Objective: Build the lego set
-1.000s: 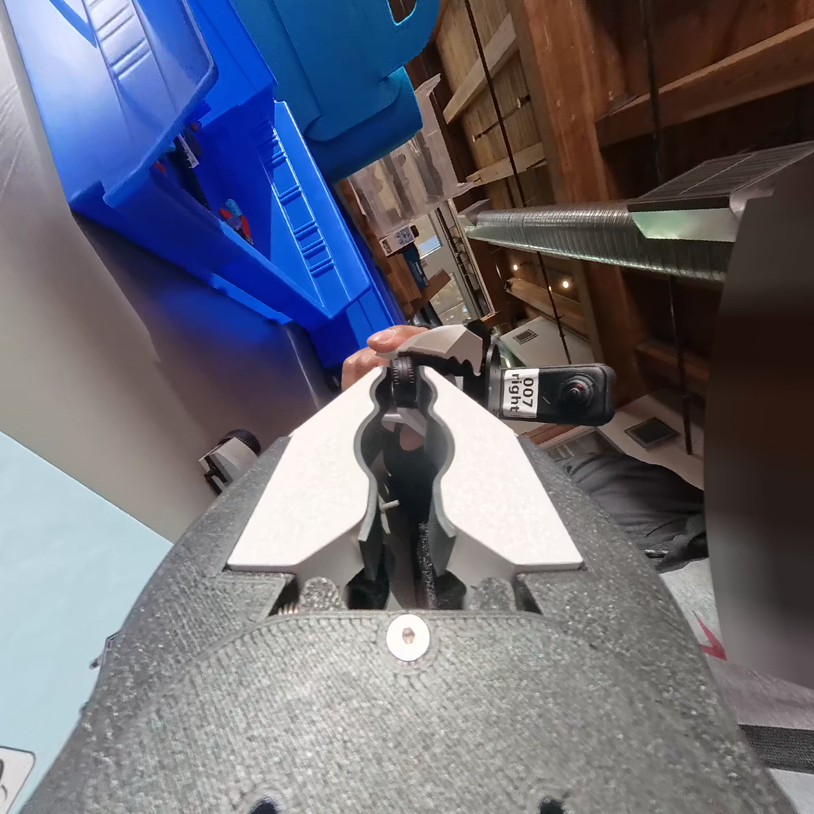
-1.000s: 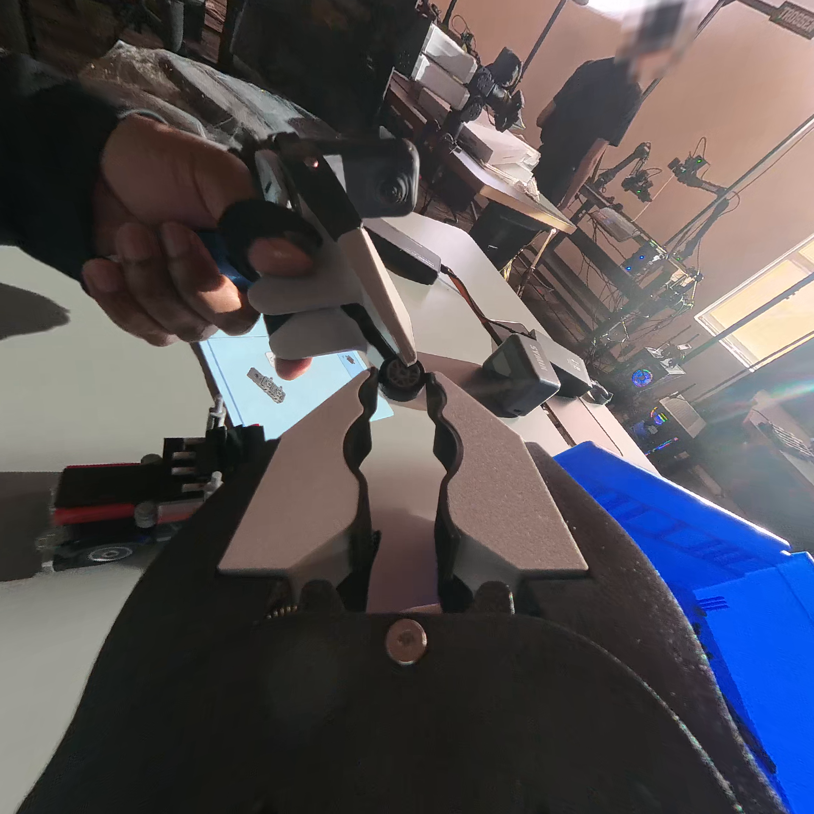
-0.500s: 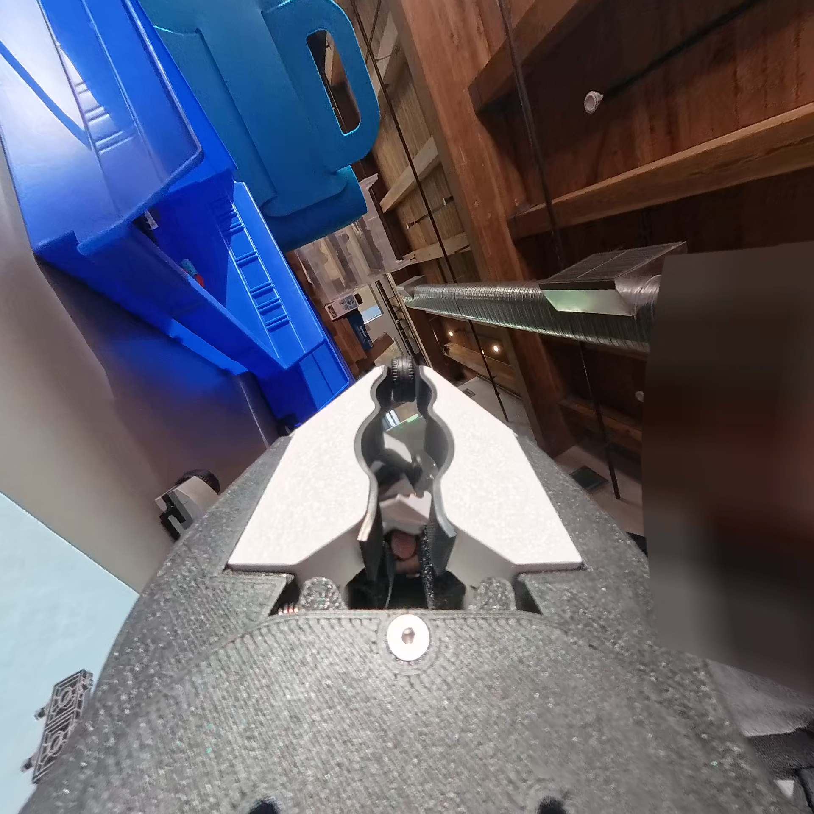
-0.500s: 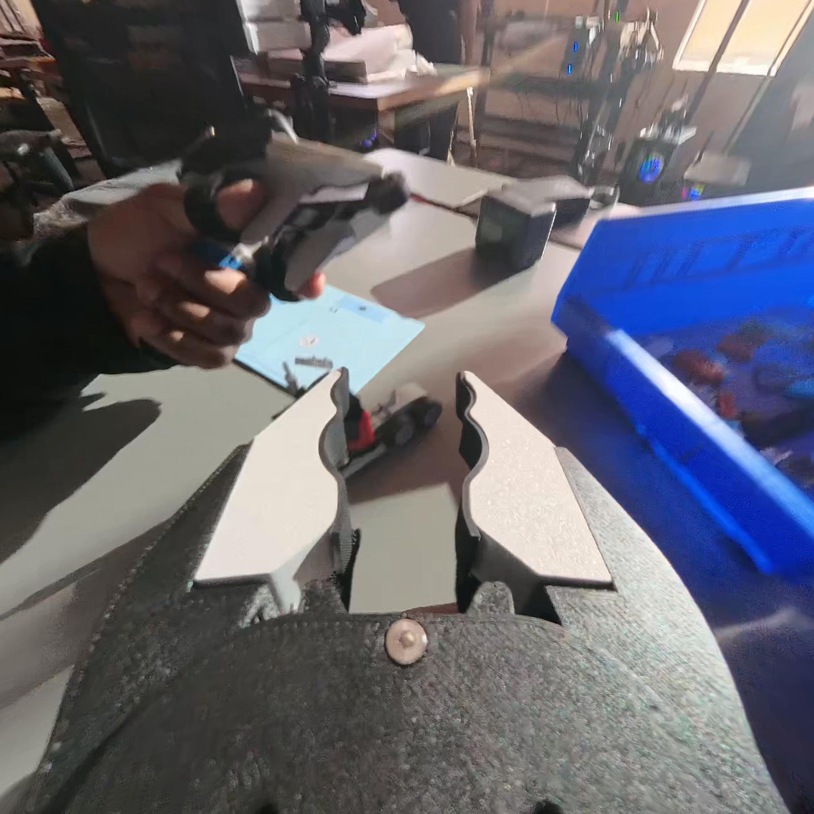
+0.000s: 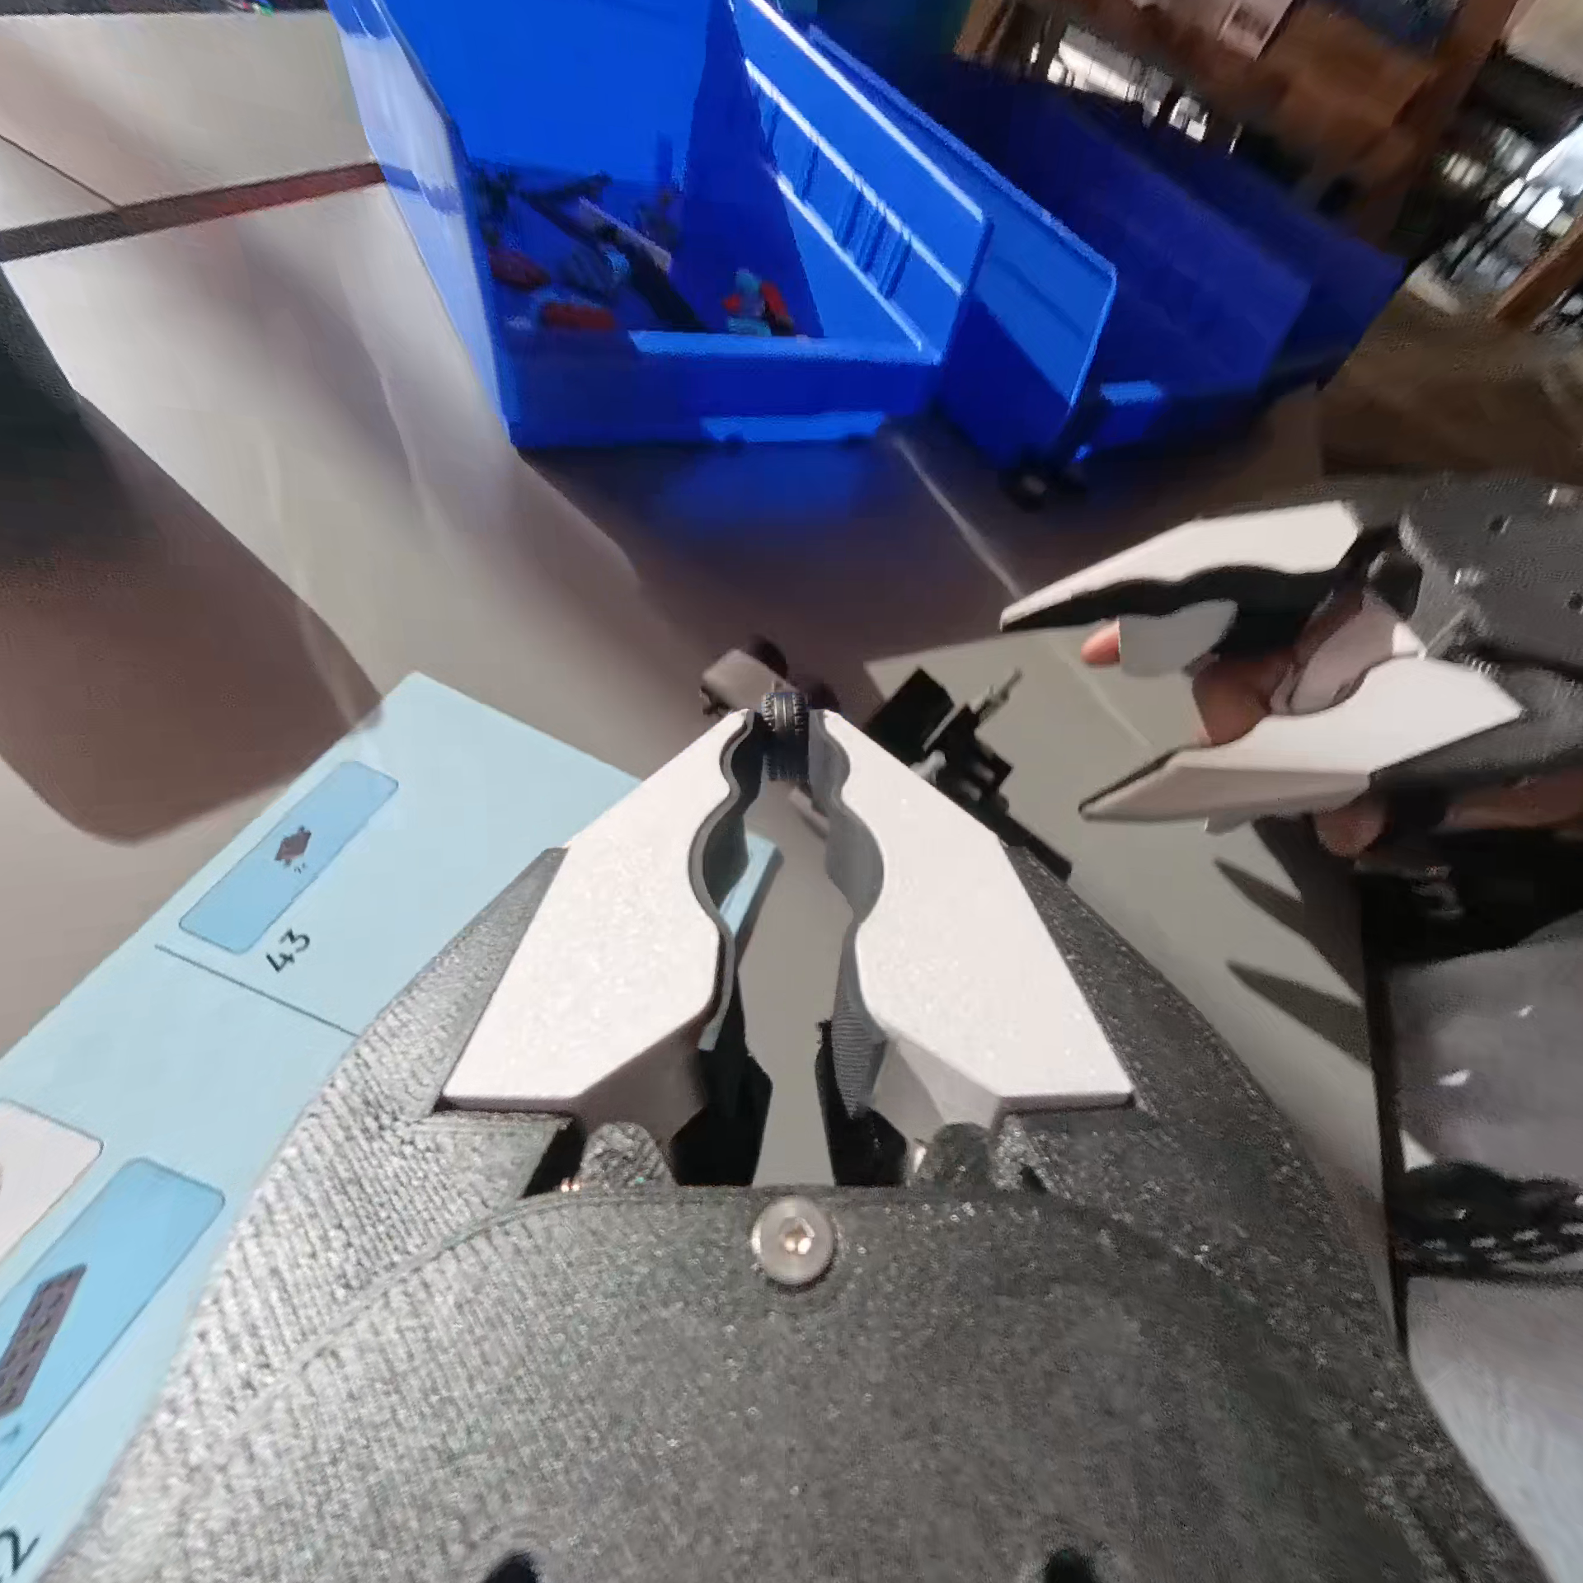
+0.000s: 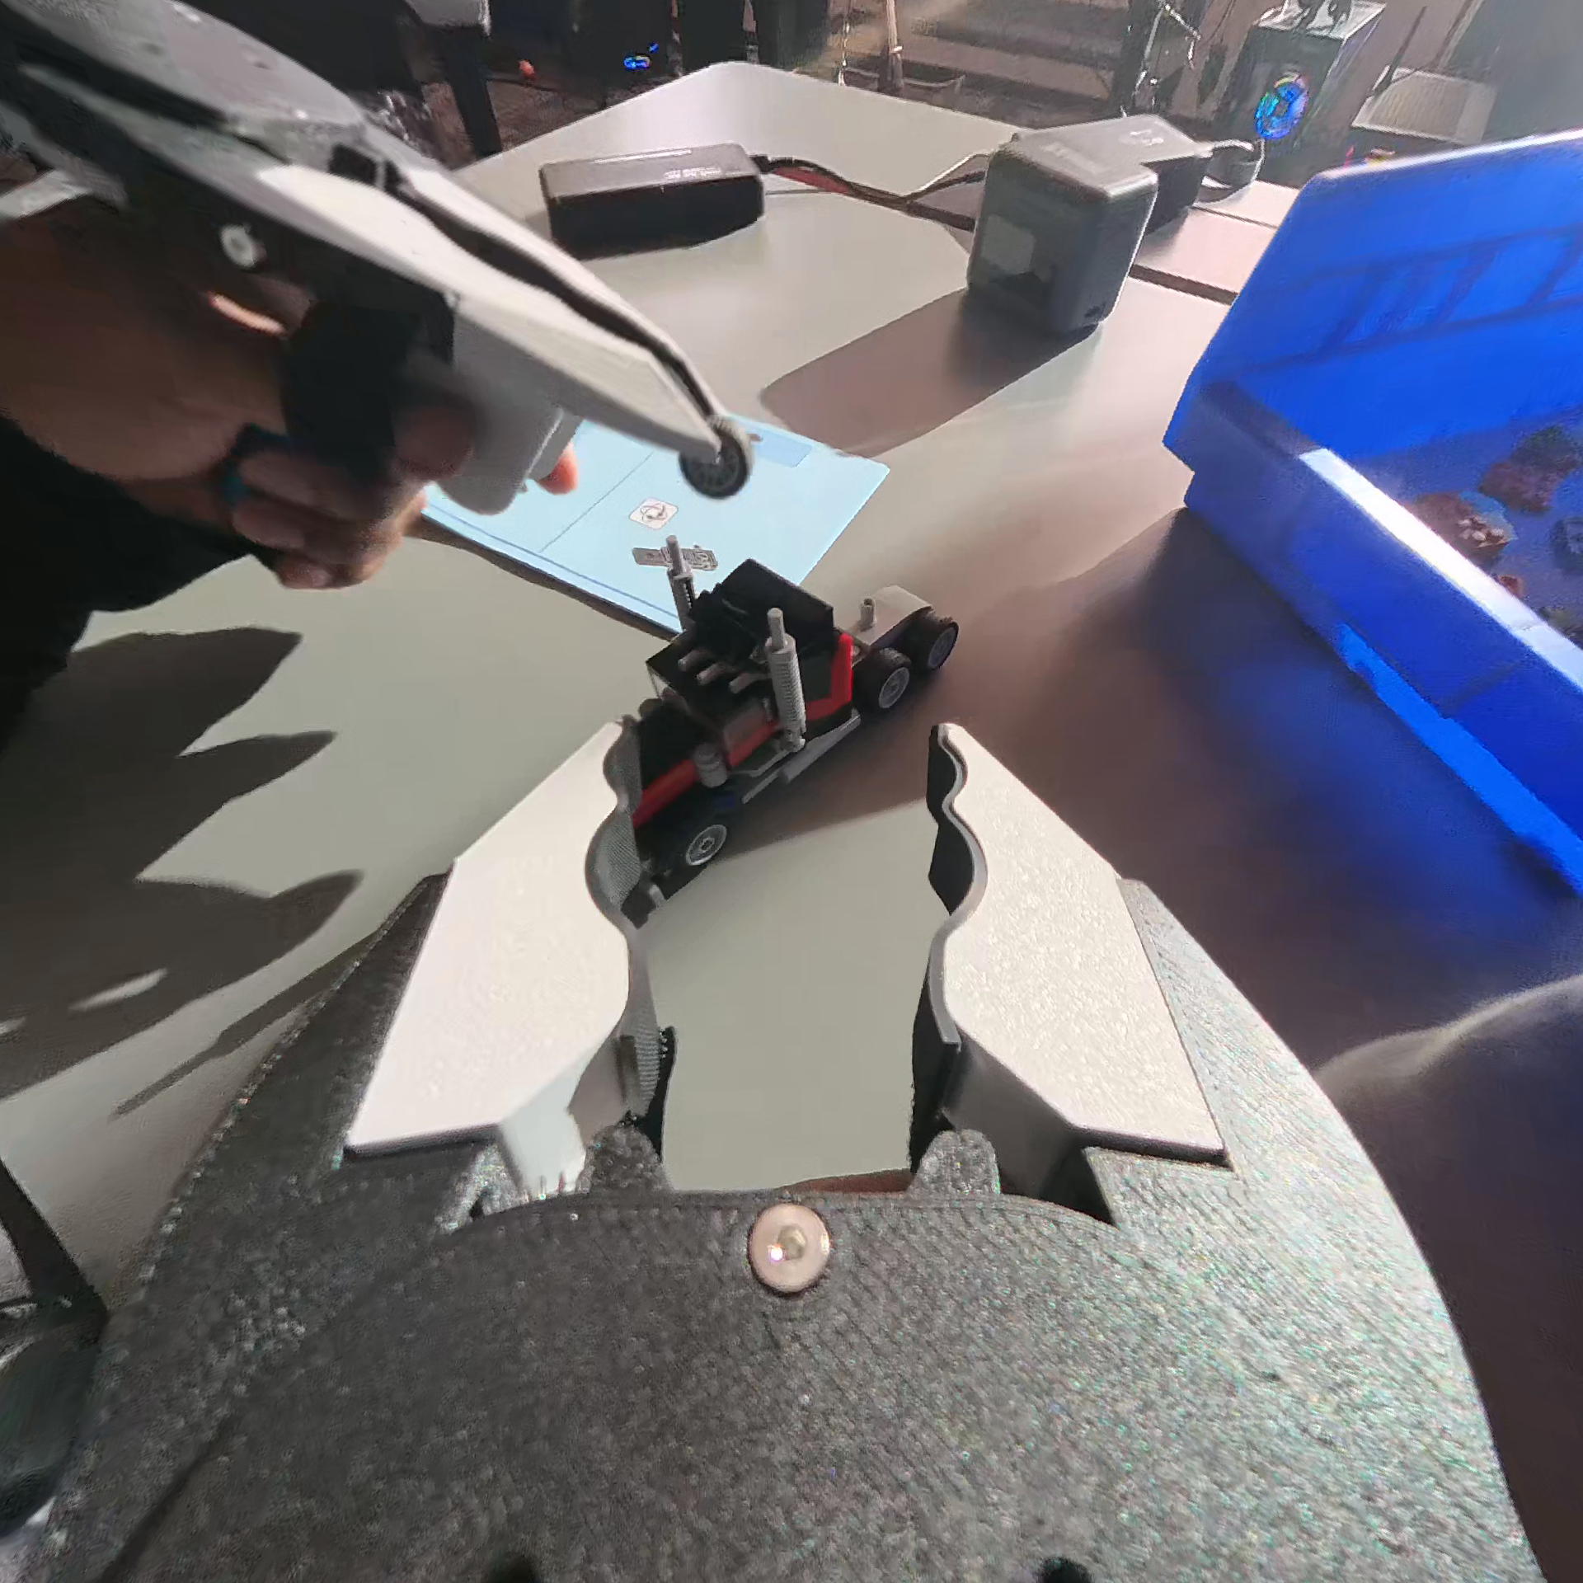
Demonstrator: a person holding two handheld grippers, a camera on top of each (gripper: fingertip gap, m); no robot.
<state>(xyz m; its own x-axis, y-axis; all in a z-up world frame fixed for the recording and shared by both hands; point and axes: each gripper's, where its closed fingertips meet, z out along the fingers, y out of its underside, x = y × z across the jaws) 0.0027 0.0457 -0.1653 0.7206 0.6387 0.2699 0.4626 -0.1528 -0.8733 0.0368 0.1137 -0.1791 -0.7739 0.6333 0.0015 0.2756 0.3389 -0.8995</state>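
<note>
the right gripper (image 6: 775, 745) hangs low over the grey table (image 6: 300, 651) with its jaws spread wide and nothing between them; bare tabletop shows through the gap. just past its fingertips stands the lego truck (image 6: 754, 694), black with a red stripe, upright on its wheels, its nose partly hidden behind the left finger. the ground to the truck's left is free, crossed only by shadows. to its right, past a bare strip, rises the wall of the blue bin (image 6: 1370, 548).

the left gripper (image 6: 715, 445) is held above and beyond the truck, pinched tight on a small black wheel (image 6: 715, 462) at its very tips, clear of the truck and over the pale blue instruction sheet (image 6: 754, 505).

the left wrist view shows the wheel (image 5: 784, 715) edge-on between the closed tips, the sheet (image 5: 360, 857) running under the gripper to the near left, and loose pieces inside the bin (image 5: 600, 360). only the right wrist view shows two dark boxes (image 6: 1062, 231) with cables at the table's far edge.
</note>
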